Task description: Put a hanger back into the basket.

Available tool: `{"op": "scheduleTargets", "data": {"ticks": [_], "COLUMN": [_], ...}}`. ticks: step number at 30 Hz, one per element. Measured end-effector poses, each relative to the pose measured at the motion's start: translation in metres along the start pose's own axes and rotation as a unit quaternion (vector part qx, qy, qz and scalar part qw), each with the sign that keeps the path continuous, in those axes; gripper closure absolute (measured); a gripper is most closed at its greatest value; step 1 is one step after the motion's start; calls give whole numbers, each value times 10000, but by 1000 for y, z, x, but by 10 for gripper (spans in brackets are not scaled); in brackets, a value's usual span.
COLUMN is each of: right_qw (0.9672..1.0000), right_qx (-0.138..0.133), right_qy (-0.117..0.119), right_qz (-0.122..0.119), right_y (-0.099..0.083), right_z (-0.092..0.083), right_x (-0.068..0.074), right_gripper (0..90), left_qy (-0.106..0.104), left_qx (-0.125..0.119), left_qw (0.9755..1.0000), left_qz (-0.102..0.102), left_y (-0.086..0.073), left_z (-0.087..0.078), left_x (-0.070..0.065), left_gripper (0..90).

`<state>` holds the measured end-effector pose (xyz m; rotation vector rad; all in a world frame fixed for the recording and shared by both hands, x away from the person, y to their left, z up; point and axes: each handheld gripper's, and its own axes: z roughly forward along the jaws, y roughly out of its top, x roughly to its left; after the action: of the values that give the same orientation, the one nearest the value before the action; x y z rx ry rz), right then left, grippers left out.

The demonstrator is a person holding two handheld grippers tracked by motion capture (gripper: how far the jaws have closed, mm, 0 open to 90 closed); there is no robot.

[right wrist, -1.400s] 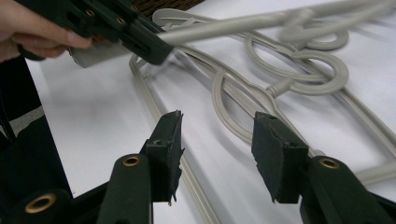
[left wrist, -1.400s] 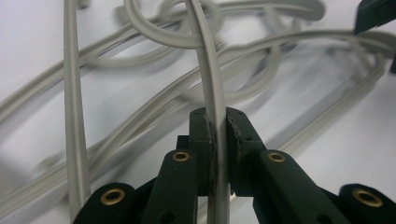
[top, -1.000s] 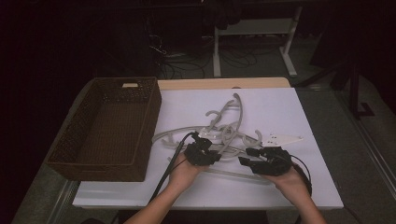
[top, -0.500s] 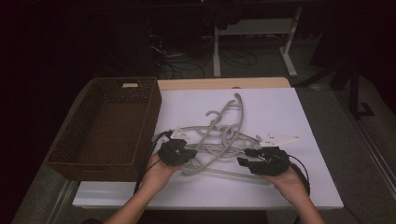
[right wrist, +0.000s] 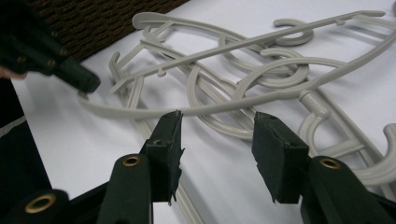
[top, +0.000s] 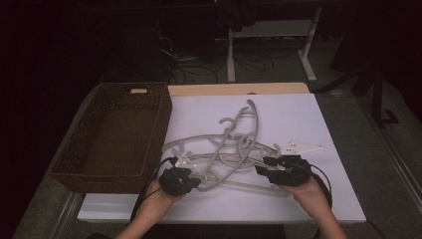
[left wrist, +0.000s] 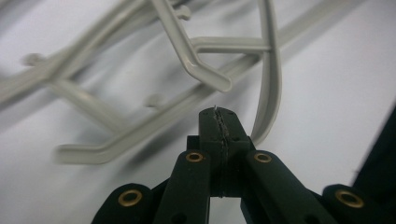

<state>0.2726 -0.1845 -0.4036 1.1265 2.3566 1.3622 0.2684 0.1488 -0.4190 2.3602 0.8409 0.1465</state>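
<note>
A tangle of several grey plastic hangers lies in the middle of the white table top. My left gripper sits at the pile's near left edge. In the left gripper view its jaws are pressed together with nothing between them, and a curved hanger bar passes just beyond the tip. My right gripper rests at the pile's near right edge. Its jaws stand apart and empty, with a long hanger arm lying just past the tips. The left gripper's tip touches that arm's far end.
An empty brown wicker basket stands along the table's left side, close to my left hand. A strip of bare wood edges the table's far side. Beyond it the dark floor holds cables and a white desk frame.
My left gripper has moved left and toward the person, from the middle of the pile to its near left edge. The right gripper has stayed where it was.
</note>
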Motion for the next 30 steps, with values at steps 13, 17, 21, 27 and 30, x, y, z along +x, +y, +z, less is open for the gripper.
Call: {"op": "scheduleTargets", "data": {"ticks": [13,17,21,27,30], "right_qw": [9994,9988,9979,9969,9966], "right_qx": [-125,-131,-94,53,180], "right_qy": [-282,-403,-544,-663,-635], "right_qz": [159,232,336,431,488], "right_y": [0,1,9,36,50], "right_z": [-9,-11,-8,19,41], "right_x": [-12,-17,-20,-19,-17], "right_gripper": [521,520,503,479,477], "left_qy": [-944,-1081,-975,-684,-664], "left_qx": [-9,-31,-243,-500,-536], "left_qw": [9939,9918,9929,9958,9962], "left_qz": [572,685,638,343,196], "left_y": [39,47,46,23,11], "left_z": [48,58,43,8,2], "left_x": [-62,-71,-61,-24,-11], "left_gripper": [900,892,785,619,549]}}
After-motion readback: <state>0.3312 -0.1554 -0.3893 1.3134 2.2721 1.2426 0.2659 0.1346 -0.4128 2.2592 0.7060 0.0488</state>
